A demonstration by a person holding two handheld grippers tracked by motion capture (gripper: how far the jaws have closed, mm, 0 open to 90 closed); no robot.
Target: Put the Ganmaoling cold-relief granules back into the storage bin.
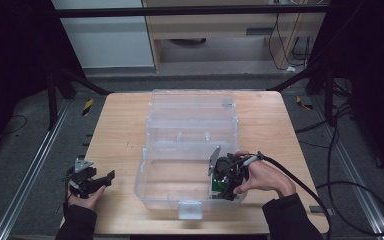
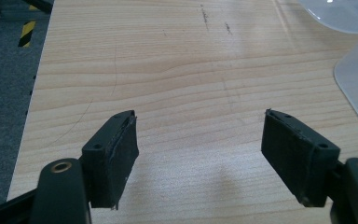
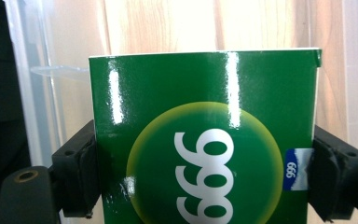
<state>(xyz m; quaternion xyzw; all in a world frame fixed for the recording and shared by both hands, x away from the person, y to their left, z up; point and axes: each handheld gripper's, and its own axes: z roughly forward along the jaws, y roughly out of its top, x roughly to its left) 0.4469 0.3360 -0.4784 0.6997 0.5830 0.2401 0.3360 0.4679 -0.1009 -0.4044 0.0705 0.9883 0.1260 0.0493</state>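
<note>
A glossy green box (image 3: 205,135) with white digits in a yellow-green circle sits between the jaws of my right gripper (image 3: 200,175), which is shut on its two sides. In the high view my right gripper (image 1: 227,182) holds the green box (image 1: 216,189) down inside the front right corner of a clear plastic bin (image 1: 152,187). My left gripper (image 1: 91,181) rests at the table's front left, apart from the bin. In the left gripper view its jaws (image 2: 200,158) stand wide open over bare wood with nothing between them.
The bin's clear lid (image 1: 192,107) lies open toward the back of the wooden table (image 1: 115,135). A latch (image 1: 190,209) juts from the bin's front wall. Black cables (image 1: 340,195) trail off the right side. Metal rails (image 1: 25,180) and dark floor surround the table.
</note>
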